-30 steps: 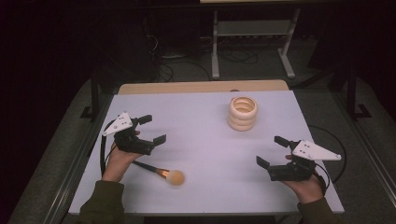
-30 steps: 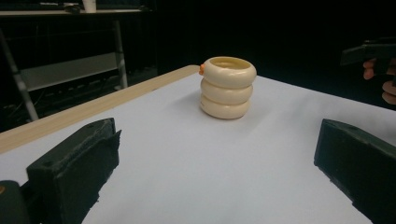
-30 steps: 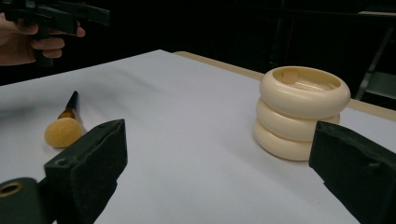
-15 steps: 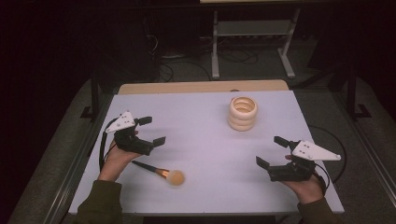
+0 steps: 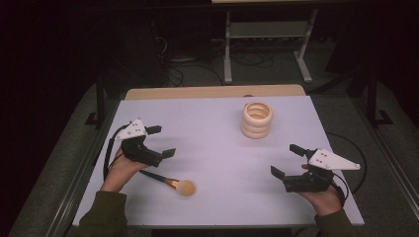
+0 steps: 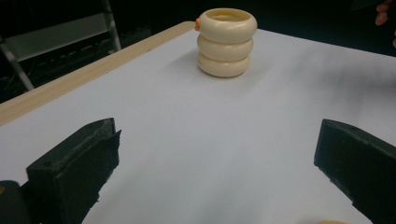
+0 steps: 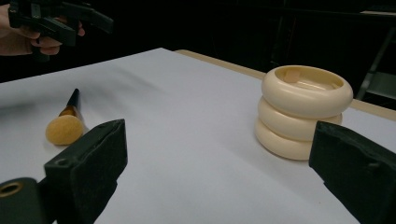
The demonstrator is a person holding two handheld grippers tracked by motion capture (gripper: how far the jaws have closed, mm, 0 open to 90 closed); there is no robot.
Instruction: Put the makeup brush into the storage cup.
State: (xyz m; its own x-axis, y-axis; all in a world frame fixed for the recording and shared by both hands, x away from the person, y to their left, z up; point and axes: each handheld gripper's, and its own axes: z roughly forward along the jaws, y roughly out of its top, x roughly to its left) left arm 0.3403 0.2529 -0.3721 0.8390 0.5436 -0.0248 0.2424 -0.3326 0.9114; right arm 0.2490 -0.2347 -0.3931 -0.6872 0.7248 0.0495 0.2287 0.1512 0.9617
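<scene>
A cream ribbed holder (image 5: 257, 120) shaped like three stacked rings stands upright at the far right of the white table (image 5: 212, 128); it is also in the left gripper view (image 6: 226, 42) and the right gripper view (image 7: 303, 109). A makeup brush (image 5: 172, 183) with a dark handle and tan head lies flat near the front left, and in the right gripper view (image 7: 65, 123). My left gripper (image 5: 160, 141) is open, held just above and behind the brush handle. My right gripper (image 5: 286, 160) is open at the front right, with nothing between its jaws.
A wooden strip (image 5: 212, 92) runs along the table's far edge. Beyond it on the dark floor stand a metal rack (image 5: 267, 34) and cables. Cables trail from both grippers off the table's sides.
My left gripper has shifted slightly; the brush, the holder and my right gripper stay where they were.
</scene>
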